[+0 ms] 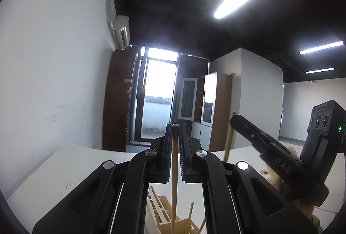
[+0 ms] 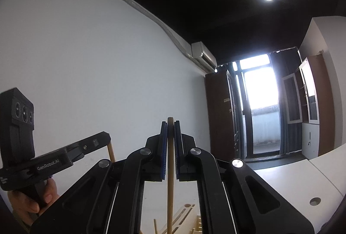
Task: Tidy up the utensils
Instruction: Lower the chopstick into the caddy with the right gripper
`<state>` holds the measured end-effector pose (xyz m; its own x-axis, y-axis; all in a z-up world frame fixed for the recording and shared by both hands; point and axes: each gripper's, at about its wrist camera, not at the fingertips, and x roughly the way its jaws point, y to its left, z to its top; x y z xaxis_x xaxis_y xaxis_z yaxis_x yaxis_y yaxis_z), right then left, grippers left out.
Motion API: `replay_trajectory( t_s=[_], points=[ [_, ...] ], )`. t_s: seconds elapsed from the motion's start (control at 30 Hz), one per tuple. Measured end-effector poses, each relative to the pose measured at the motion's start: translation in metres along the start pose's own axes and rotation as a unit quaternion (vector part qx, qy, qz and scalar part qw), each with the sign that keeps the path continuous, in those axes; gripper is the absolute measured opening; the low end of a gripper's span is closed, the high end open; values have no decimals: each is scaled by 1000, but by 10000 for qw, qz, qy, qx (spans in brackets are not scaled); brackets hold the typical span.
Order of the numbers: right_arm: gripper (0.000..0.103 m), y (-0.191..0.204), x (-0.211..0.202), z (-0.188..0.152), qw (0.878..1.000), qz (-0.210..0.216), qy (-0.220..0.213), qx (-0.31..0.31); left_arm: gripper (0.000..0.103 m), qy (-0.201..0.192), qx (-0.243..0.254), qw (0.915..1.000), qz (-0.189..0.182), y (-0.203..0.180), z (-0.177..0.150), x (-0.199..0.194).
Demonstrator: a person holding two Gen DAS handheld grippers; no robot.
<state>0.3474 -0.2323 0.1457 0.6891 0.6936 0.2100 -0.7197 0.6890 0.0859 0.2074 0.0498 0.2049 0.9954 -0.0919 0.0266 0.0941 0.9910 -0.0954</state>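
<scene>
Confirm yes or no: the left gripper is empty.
No: the left gripper is shut on a wooden stick that hangs down toward the wooden utensil holder.

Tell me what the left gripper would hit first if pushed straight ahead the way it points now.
Nothing near: the left gripper, shut on a thin wooden stick, points level over the white table toward the distant glass balcony door. Depth is hard to judge.
</scene>
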Motion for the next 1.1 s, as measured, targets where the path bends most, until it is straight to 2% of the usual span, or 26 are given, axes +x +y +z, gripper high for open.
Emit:
replay_trajectory(
  t_s=[0.1,0.37,0.63,0.77,1.1],
  points=[
    [7,-4,13,-13,9995,4,317,61,6,153,128,9998,62,-3,-5,8],
    [7,-4,16,-27,9970,36,771,76,6,486,-4,9988,64,7,-11,19],
    [7,-5,13,-31,9943,109,1046,172,6,692,154,9975,32,9,-16,26],
    [7,-5,12,-33,9927,111,1195,121,6,689,308,9971,-56,13,-22,29],
    [7,-2,12,-36,9890,55,1480,-29,6,976,393,9943,-142,24,-38,44]
  ],
)
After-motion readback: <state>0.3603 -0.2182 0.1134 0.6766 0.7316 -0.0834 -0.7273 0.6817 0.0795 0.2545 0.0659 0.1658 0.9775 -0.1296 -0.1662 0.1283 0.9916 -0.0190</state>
